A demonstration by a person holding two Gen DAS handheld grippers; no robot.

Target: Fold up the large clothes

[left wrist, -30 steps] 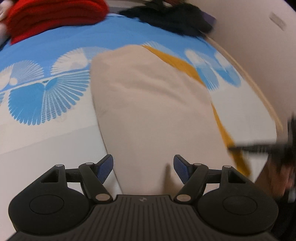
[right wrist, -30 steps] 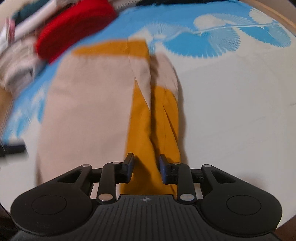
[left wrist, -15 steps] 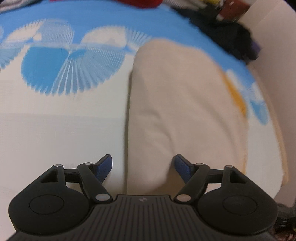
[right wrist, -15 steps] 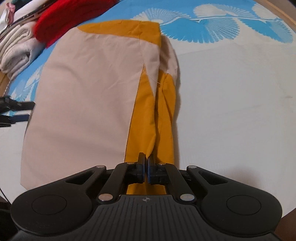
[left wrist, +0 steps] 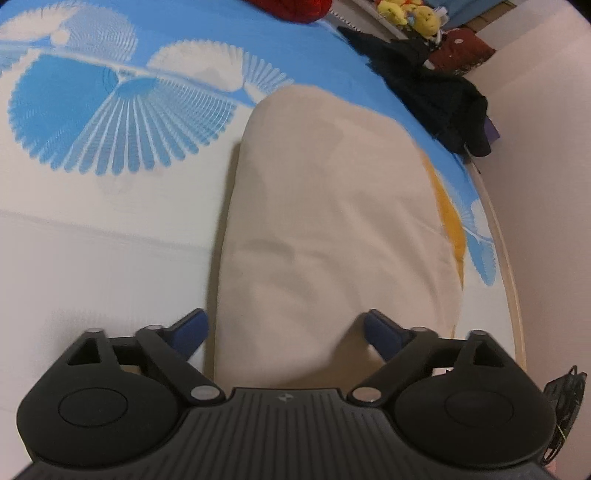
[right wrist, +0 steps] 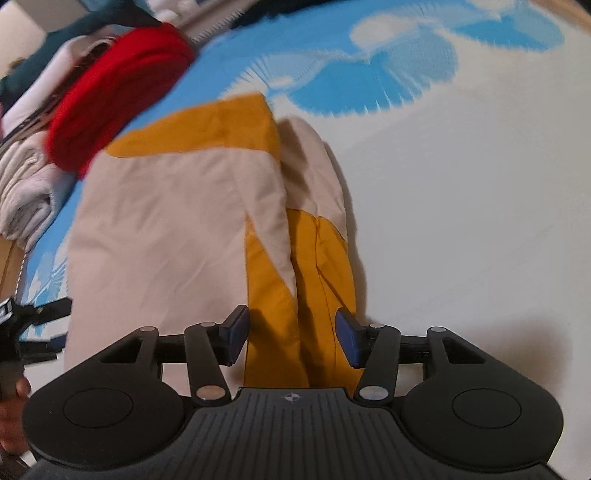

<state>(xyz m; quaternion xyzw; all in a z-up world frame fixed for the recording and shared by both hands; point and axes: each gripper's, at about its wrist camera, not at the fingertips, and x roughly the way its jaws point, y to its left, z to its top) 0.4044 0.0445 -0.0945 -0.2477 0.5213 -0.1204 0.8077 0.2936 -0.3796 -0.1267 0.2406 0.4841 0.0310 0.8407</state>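
Observation:
A large beige garment (left wrist: 332, 221) with mustard panels lies folded lengthwise on the bed sheet (left wrist: 92, 258). My left gripper (left wrist: 286, 326) hovers low over its near left edge. Its jaws are opening wide, with beige cloth lying between them and neither pad pressing on it. In the right wrist view the same garment (right wrist: 166, 229) shows its mustard fold (right wrist: 317, 280) along the right side. My right gripper (right wrist: 291, 328) straddles that fold's near end. Its jaws are opening, and the cloth lies loose between them. The left gripper (right wrist: 37, 317) shows at the far left edge.
A red folded garment (right wrist: 118, 99) and a stack of pale clothes (right wrist: 26, 192) lie at the bed's far side. Black clothing (left wrist: 436, 88) and yellow plush toys (left wrist: 410, 14) sit near the wall (left wrist: 535, 147). The bed's wooden edge (left wrist: 506, 258) runs close by.
The right gripper closed on the mustard fold half a second ago and has now let it go. The left gripper rolled, sank toward the beige cloth and spread wider.

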